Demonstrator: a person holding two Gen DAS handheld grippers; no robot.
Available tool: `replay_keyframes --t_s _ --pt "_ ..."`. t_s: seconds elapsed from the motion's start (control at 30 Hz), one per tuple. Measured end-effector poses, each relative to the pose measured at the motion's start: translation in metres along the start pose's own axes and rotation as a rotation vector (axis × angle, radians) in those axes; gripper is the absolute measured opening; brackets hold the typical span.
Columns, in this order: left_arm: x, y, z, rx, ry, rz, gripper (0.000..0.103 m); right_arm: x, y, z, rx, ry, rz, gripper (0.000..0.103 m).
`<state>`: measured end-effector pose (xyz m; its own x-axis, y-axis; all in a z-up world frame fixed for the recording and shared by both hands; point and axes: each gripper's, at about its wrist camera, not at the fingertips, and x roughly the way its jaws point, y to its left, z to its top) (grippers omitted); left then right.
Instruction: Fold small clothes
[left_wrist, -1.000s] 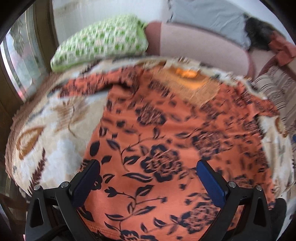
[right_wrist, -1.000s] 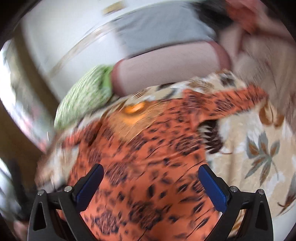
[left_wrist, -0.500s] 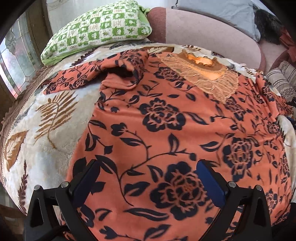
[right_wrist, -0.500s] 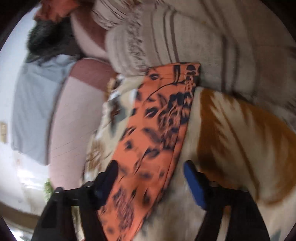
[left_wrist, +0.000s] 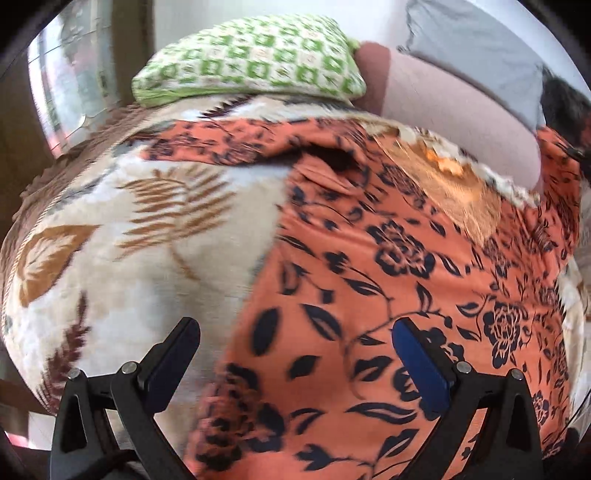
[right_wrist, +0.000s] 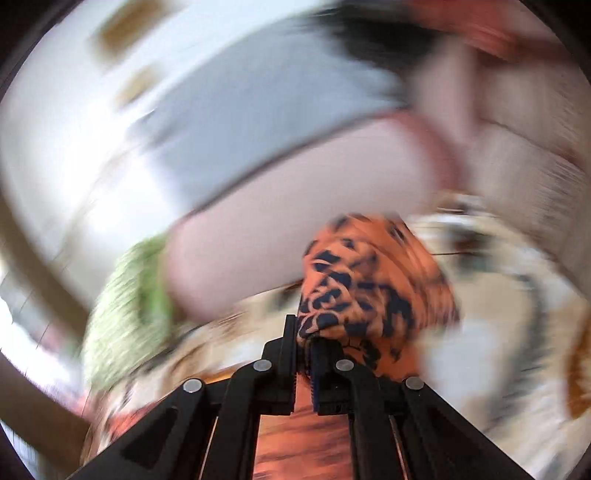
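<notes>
Half a second back my right tool (right_wrist: 303, 343) stood open astride the orange sleeve; now its jaws are clamped together on a bunch of that same cloth, and the view behind it smears with the swing. My left tool (left_wrist: 295, 360) has slid over too — earlier both its fingers sat above the print, now the left one hangs over the pale leaf-pattern blanket (left_wrist: 122, 258) and only the right one over the shirt (left_wrist: 388, 295).

Judging by this, I am carrying the right sleeve in across the body for the first fold. To do it well I should keep the pinch firm, lift just enough that the sleeve clears the rest of the cloth, and lay it flat along the chest rather than dropping it in a heap. The left tool, jaws wide and holding nothing, would be best used to pin or take the side edge so the body does not drag.

The shirt lies spread on the bed, collar toward the green pillow (left_wrist: 251, 62), its left edge running up between my left tool's fingers. In the right view the gripped fold bulges up just past the tool's tips.
</notes>
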<state>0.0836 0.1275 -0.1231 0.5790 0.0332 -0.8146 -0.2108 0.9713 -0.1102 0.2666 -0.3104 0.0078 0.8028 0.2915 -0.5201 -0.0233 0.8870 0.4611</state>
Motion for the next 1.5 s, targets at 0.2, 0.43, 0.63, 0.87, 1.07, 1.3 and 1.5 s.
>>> replay_keyframes --t_s 0.2,0.43,0.63,0.87,1.07,1.3,1.5 --pt "-0.015 0.059 0.001 -0.125 -0.034 0.011 0.103 0.099 0.140 -0.122 -0.121 0.279 0.118 0.010" --pt "-0.014 0.109 0.023 -0.202 -0.066 0.015 0.103 0.138 0.165 -0.188 -0.200 0.469 0.192 0.076" --pt "0.017 0.133 0.084 -0.315 -0.072 -0.097 0.103 0.118 0.136 -0.141 0.049 0.327 0.358 0.089" --pt "0.046 0.141 0.100 -0.346 -0.034 -0.087 0.103 0.184 0.167 -0.176 0.285 0.532 0.704 0.090" --pt "0.060 0.148 0.109 -0.345 -0.028 -0.088 0.103 0.137 0.147 -0.148 0.282 0.345 0.687 0.090" --pt "0.082 0.153 0.127 -0.376 -0.002 -0.103 0.103 0.192 0.106 -0.155 0.531 0.398 0.498 0.091" --pt "0.099 0.175 0.137 -0.466 0.003 -0.072 0.103 0.164 0.194 -0.187 0.260 0.562 0.812 0.091"
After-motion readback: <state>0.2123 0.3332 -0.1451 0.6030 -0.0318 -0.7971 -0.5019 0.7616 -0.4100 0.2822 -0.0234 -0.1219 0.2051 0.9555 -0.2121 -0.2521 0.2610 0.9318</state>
